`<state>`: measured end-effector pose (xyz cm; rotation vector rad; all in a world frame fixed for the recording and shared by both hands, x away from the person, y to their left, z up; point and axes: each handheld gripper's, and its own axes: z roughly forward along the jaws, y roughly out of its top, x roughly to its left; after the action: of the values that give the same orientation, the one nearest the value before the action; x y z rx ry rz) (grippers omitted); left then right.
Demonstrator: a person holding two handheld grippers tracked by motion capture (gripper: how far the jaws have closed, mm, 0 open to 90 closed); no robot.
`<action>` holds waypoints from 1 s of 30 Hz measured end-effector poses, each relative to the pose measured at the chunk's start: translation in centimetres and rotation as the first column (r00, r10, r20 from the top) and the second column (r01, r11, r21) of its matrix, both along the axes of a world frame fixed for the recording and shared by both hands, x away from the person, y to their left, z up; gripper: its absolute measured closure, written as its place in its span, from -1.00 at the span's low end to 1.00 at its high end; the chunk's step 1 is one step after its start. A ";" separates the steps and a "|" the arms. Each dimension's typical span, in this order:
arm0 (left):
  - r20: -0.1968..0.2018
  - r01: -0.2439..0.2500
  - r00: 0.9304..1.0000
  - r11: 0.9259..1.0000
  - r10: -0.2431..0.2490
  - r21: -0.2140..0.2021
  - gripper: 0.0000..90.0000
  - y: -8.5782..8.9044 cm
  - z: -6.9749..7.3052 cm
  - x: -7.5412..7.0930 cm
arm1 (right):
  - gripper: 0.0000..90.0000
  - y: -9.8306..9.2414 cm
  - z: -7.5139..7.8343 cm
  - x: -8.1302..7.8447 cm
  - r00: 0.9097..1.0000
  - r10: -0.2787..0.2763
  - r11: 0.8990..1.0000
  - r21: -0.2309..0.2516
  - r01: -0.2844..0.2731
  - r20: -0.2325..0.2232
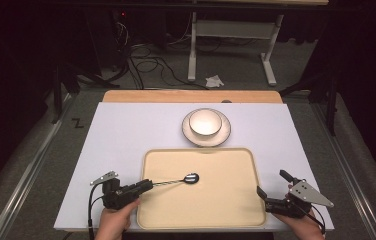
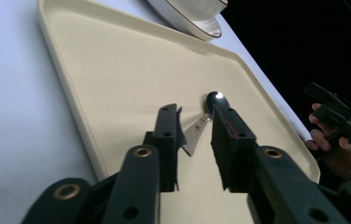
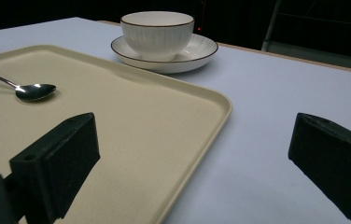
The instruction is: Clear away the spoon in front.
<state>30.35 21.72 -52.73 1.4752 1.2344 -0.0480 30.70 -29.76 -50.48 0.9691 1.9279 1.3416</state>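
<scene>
Spoon (image 1: pixel 178 180) looks light, stiff and slick; I'd clamp its flat handle. My left gripper (image 2: pixel 194 135) brackets it unclamped; right gripper (image 3: pixel 187 158) gapes empty.

So the spoon (image 1: pixel 181 180) is a small shiny metal one with a dark, mirror-like oval bowl and a thin handle. It's lying flat on the beige tray (image 1: pixel 226 210), in the near-left part of it, handle pointing left toward the tray's left rim and bowl pointing right toward the middle. From the left gripper view the flat handle end (image 2: pixel 193 137) sits between the two black jaws, which stand a bit apart; looks like the pads aren't pressing it, though that's hard to tell.
</scene>
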 end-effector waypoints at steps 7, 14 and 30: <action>0.074 -0.051 0.996 0.991 0.042 0.124 0.03 -0.6 1.0 -0.4 | -0.94 0.0 0.0 0.0 1.000 -0.001 1.000 0.002 0.001 -0.001; 0.101 -0.060 0.994 0.981 0.042 0.185 -0.09 -0.7 1.3 -0.5 | -0.94 0.0 0.0 0.0 1.000 0.002 1.000 -0.001 -0.002 0.002; 0.058 -0.003 0.998 0.867 -0.030 0.498 1.00 -2.0 0.7 0.5 | -0.94 0.1 0.0 0.0 1.000 0.006 1.000 -0.003 -0.007 -0.002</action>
<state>30.88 19.73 -52.03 1.9146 1.2375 0.3330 30.69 -29.66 -50.48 0.9643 1.9359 1.3415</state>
